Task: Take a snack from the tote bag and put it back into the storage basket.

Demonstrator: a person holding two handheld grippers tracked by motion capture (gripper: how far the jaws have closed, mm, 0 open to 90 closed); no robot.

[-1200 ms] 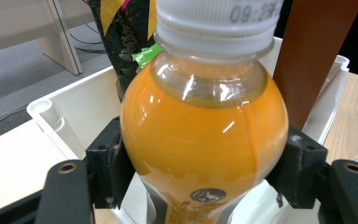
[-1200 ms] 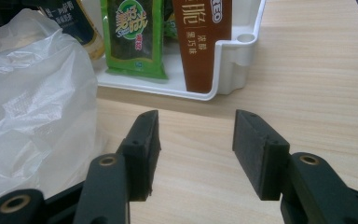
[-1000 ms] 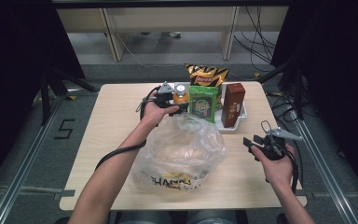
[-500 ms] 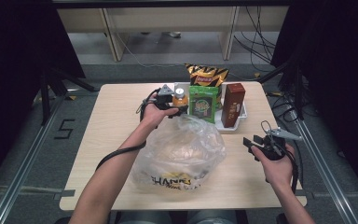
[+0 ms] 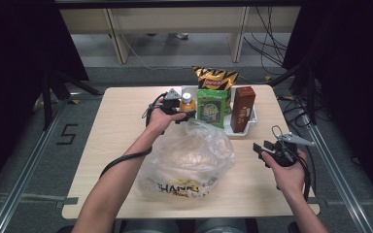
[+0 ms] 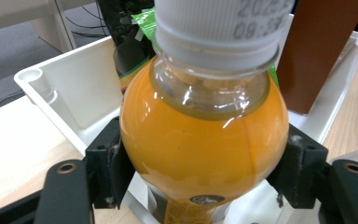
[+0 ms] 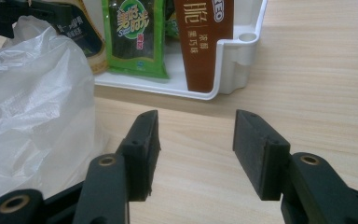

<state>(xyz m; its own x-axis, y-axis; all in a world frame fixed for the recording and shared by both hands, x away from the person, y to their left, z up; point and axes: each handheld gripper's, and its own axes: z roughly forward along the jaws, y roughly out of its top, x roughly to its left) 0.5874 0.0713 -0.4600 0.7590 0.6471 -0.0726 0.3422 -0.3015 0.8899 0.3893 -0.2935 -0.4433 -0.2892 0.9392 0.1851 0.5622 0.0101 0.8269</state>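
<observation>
the left forearm comes in from the bottom of the high view and stretches forward and a little to the right across the table, over the near left edge of the plastic bag (image 5: pixel 187 158). the wrist is almost straight and the hand wraps the left gripper (image 5: pixel 183 108) at the far end of the reach, beside the white tray (image 5: pixel 252 124). in the left gripper view its two black pads press on both sides of the round shoulder of the orange juice bottle (image 6: pixel 203 135), so the jaws pinch the bottle just under its white cap (image 6: pixel 219 25). the bottle stands upright at the left end of the tray, next to the green snack packet (image 5: pixel 211 108).

the right forearm comes in at the bottom right and is shorter in the picture. the hand holds the right gripper (image 5: pixel 261 149) low over the table, well apart from the bottle, and it points toward the bag. in the right gripper view its jaws stand spread with bare wood between them and they hold nothing. the bag is just to the left of them and the tray is farther ahead.

the surface is a light wooden table (image 5: pixel 121 126). the transparent bag with black letters lies in the middle of it, on the near side. in the tray stand also a brown carton (image 5: pixel 243 109), and a yellow and black chip bag (image 5: pixel 215 77) behind. the floor around is grey, with metal rails on both sides, a number marked at the left, loose cables at the back, and dark curtains left and right.
</observation>
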